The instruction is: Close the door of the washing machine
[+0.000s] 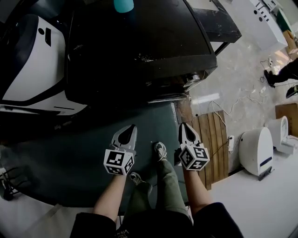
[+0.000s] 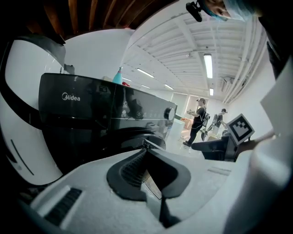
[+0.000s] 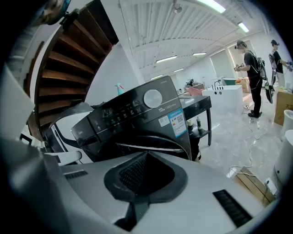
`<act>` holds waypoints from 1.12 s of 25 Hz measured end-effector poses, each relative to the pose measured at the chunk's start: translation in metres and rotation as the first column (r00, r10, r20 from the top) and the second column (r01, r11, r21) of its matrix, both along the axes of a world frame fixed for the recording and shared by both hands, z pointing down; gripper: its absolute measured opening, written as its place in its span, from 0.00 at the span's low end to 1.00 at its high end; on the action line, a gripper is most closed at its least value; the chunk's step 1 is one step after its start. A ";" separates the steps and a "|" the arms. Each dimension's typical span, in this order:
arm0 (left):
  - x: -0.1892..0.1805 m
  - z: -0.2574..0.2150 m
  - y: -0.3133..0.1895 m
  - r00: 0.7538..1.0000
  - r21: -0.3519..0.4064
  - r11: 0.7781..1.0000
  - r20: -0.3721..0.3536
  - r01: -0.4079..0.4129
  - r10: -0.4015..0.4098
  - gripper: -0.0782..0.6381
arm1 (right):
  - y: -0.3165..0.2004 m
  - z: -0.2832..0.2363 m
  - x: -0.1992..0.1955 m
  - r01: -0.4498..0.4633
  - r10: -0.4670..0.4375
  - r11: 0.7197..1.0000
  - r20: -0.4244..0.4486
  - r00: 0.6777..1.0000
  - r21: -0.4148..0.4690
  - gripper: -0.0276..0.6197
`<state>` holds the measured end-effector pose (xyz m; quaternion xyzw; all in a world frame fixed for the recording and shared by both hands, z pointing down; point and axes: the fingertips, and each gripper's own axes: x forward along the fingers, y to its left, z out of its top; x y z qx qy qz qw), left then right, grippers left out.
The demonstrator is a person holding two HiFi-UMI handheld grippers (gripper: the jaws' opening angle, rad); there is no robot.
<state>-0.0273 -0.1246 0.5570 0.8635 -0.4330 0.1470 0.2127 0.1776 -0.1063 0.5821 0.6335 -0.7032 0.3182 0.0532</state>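
Head view: both grippers hang side by side over a dark mat (image 1: pixel 79 162), in front of the black washer (image 1: pixel 139 46) but well apart from it. The left gripper (image 1: pixel 130 129) and right gripper (image 1: pixel 184 128) both have their jaws pressed together, with nothing in them. A teal bottle (image 1: pixel 123 5) stands on the washer's top, a white machine (image 1: pixel 32 60) sits just beside the washer, and a wooden board (image 1: pixel 216 139) lies by the mat's edge. Left gripper view: the left gripper (image 2: pixel 145 148) is closed and empty; beyond its tips stands the washer (image 2: pixel 91 119), with the bottle (image 2: pixel 118 75) on top, the right gripper's marker cube (image 2: pixel 240 129) off to the side, and people (image 2: pixel 199 121) far back in the hall. Right gripper view: the right gripper (image 3: pixel 146 155) is closed too and grips nothing. The washer (image 3: pixel 137 119) faces it, its round door (image 3: pixel 153 145) lying against the front below the knob (image 3: pixel 152 98), seemingly shut. The bottle (image 3: pixel 120 89) shows behind, and a person (image 3: pixel 252 77) stands far off.
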 end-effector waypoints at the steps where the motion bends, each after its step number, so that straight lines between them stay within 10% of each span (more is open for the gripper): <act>1: -0.003 -0.006 0.007 1.000 0.005 1.000 -0.002 -0.008 0.008 0.12 | 0.009 -0.009 -0.005 0.004 -0.004 1.000 -0.008 1.000 0.007 0.04; 28: -0.112 -0.158 0.222 0.987 0.209 0.966 -0.016 -0.154 0.161 0.12 | 0.215 -0.194 -0.121 0.041 -0.025 0.974 -0.073 0.997 0.223 0.04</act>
